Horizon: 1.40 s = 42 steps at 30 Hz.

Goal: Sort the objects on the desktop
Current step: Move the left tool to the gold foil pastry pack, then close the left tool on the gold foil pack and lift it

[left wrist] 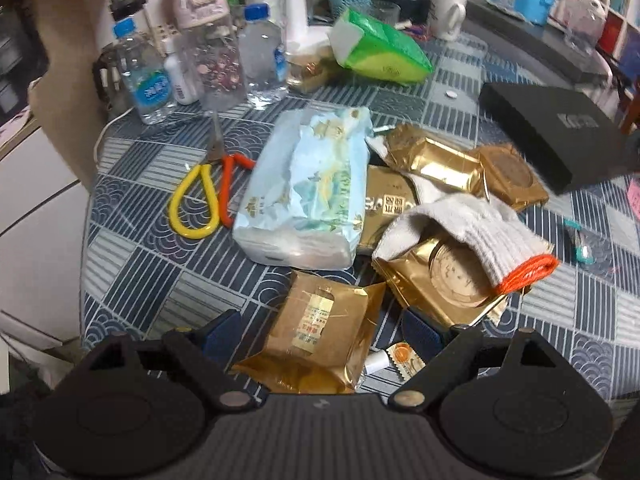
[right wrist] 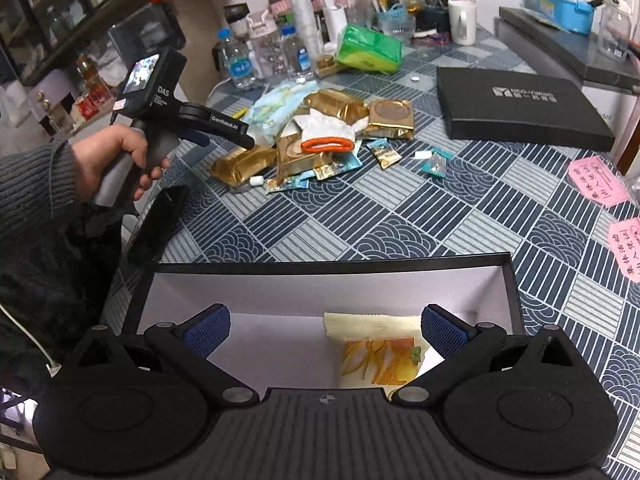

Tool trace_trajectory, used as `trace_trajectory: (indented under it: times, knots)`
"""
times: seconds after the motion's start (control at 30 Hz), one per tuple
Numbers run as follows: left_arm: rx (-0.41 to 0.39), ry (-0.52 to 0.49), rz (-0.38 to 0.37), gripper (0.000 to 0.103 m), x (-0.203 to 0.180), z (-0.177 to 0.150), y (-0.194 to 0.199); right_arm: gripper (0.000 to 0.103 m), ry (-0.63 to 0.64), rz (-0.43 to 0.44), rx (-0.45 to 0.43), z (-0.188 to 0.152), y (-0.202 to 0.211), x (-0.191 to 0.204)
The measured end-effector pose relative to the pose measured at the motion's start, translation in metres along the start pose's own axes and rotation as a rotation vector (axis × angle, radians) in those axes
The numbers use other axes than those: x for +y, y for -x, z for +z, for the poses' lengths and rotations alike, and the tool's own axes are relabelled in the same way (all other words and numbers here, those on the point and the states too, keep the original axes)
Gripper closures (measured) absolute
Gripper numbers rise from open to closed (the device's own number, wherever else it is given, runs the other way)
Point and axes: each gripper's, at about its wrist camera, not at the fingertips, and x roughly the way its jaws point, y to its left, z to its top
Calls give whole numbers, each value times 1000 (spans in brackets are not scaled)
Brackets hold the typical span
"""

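Left gripper: I held it low over the pile, jaws apart, a gold packet lying between the fingers; I couldn't tell whether they touched it.
Right gripper: I held it over the open box, jaws apart, gripping nothing.
Box: white inside, black rim, at my near table edge; a snack packet lay flat on its floor.
My left hand: wrapped round the left gripper's handle, grey sleeve behind it.
Pile: more gold packets, a blue tissue pack and a white glove with an orange cuff lying across them.
Scissors: yellow and orange handles, just left of the tissue pack.
Lid: black, flat, well right of the pile.
Table: blue patterned cloth; bottles and a green pack at the far side.
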Motion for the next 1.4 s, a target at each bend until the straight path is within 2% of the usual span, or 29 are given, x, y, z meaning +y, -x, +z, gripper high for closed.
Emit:
trace_trajectory:
  times: [0.2, 0.33, 0.6, 0.87, 0.9, 0.93, 1.03, 1.4]
  knots:
    - [47, -79, 16, 0, -7, -1, -21, 0, -16, 2, 15, 1, -9, 0]
    - [60, -63, 43, 0, -4, -2, -34, 0, -14, 4, 24, 1, -13, 1]
    - [103, -14, 34, 0, 1, -7, -56, 0, -27, -7, 39, 1, -19, -3]
    - [100, 78, 52, 0, 2, -8, -59, 0, -27, -4, 47, -1, -20, -2]
    - [101, 88, 59, 4, 2, -8, -59, 0, -26, -3, 47, -1, -20, -2]
    - [92, 86, 60, 12, 0, -8, -57, 0, -24, -1, 47, -1, -19, -1]
    - [86, 64, 103, 16, -8, -8, -54, 0, -23, -2, 39, -1, -17, 0]
    - [43, 23, 192, 17, -32, -13, -28, 0, -38, -31, -9, -1, 4, -5]
